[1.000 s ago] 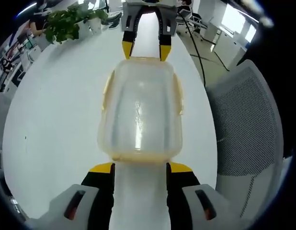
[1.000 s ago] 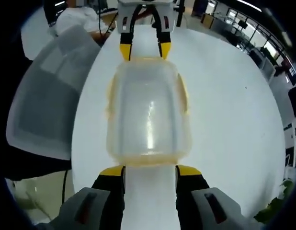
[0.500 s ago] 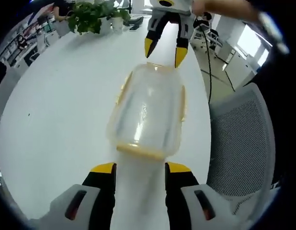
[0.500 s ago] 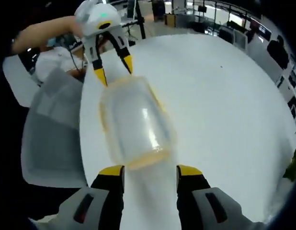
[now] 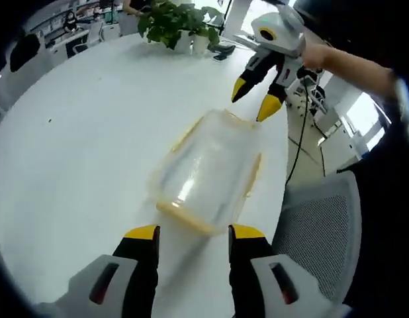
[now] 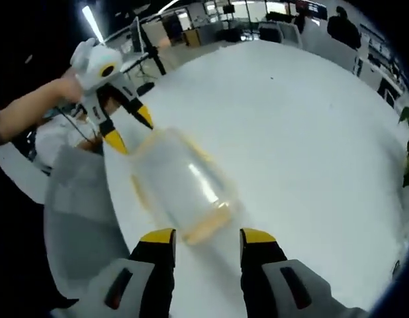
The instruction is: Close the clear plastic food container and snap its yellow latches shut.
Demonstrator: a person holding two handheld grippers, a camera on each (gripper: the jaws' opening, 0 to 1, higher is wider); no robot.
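A clear plastic food container [image 5: 206, 171] with its lid on and yellow latches along its sides lies on the white table [image 5: 85, 132]. My left gripper [image 5: 194, 233] is open just short of the container's near end, touching nothing. At the far end my right gripper [image 5: 253, 98] hangs open above the rim, held by a person's hand. In the right gripper view the container [image 6: 181, 187] lies ahead of my open right gripper [image 6: 208, 236], with the left gripper [image 6: 130, 129] open at its far end. I cannot tell whether the latches are snapped.
A grey mesh chair [image 5: 317, 232] stands against the table edge beside the container, also seen as the chair [image 6: 75, 218] in the right gripper view. A potted plant [image 5: 175, 20] sits at the far side of the table. A cable [image 5: 298, 142] hangs past the edge.
Both grippers have lifted and drawn back from the container's ends, and both views have rolled. The container stays on the table.
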